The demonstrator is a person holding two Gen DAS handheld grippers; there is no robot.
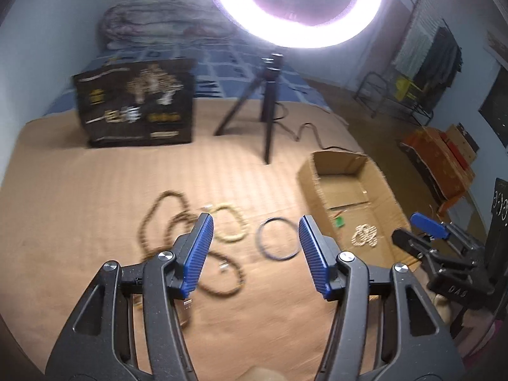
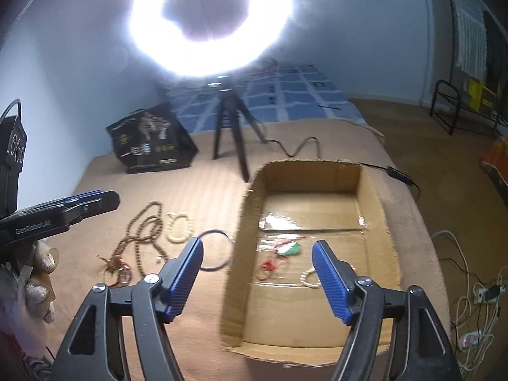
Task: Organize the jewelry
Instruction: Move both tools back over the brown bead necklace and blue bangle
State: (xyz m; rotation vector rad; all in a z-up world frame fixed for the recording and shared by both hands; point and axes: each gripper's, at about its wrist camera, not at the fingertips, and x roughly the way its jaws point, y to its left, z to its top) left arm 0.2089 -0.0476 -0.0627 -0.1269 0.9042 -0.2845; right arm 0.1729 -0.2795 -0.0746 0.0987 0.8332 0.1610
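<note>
Jewelry was split between the cardboard box [image 2: 374, 190] and the tan bedcover [image 1: 95, 190]. Box sat twd the cover's right edge. Inside: a cream bead bracelet [image 1: 365, 236] and a green pendant on red cord [image 2: 290, 249], so part of the job looked done. Left out, largest first: long brown bead necklace [image 1: 165, 222] in a loose tangle, a cream bead bracelet [image 1: 230, 225] just beside it, then a thin dark bangle [image 1: 277, 238] nearest the box; bangle lay apart from the box wall. By my read approx half remained.

Left gripper [image 1: 255, 247] hung over the loose pieces w/ jaws well apart, nothing betw them. Right gripper [image 2: 257, 273] hung over the box's near-left part, jaws wide, empty too; the pendant showed below the gap, not held.

Cover was ribbed tan fabric over a bed; blue checked sheet [image 2: 301, 95] and a folded quilt [image 1: 165, 19] at the far end. A dark printed bag [image 1: 136, 108] and a ring light on tripod [image 1: 270, 95] stood on the far part, cable trailing twd the box. Pale blue walls, wood floor to the right.
</note>
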